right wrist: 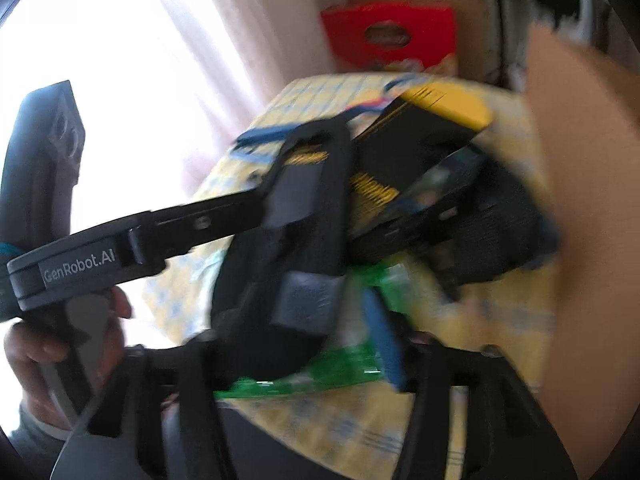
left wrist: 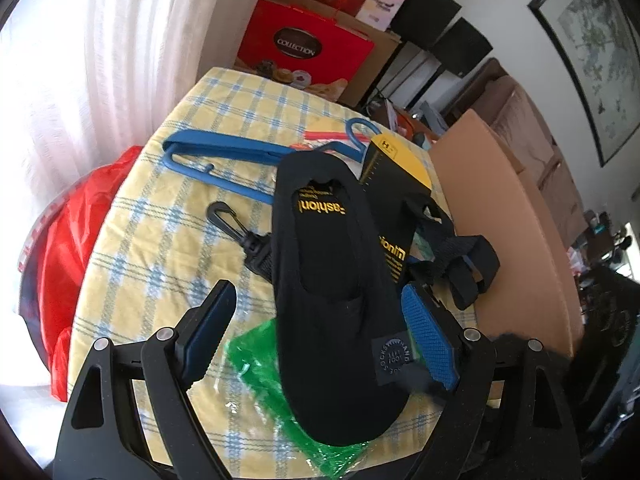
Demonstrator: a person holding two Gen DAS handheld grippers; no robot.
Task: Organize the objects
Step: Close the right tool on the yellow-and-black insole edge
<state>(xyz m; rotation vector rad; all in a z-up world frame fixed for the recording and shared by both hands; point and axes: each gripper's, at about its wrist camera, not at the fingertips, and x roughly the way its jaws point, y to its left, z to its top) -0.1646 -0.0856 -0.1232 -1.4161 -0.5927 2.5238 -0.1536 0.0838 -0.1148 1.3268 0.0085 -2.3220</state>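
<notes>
While both grippers crowd one black sock (left wrist: 332, 280), the pile on the checked tablecloth (left wrist: 140, 216) is only half sorted.

Left gripper (left wrist: 316, 320) stands open, its pads astride the sock without pressing; the right gripper (right wrist: 296, 344), badly blurred, also looks open with the sock's toe between its fingers. The second sock (left wrist: 394, 200), a black strap (left wrist: 460, 264), a green bag (left wrist: 256, 364) and a blue hanger (left wrist: 224, 152) overlap, so a hasty close could pinch the bag or drag the strap along.
</notes>
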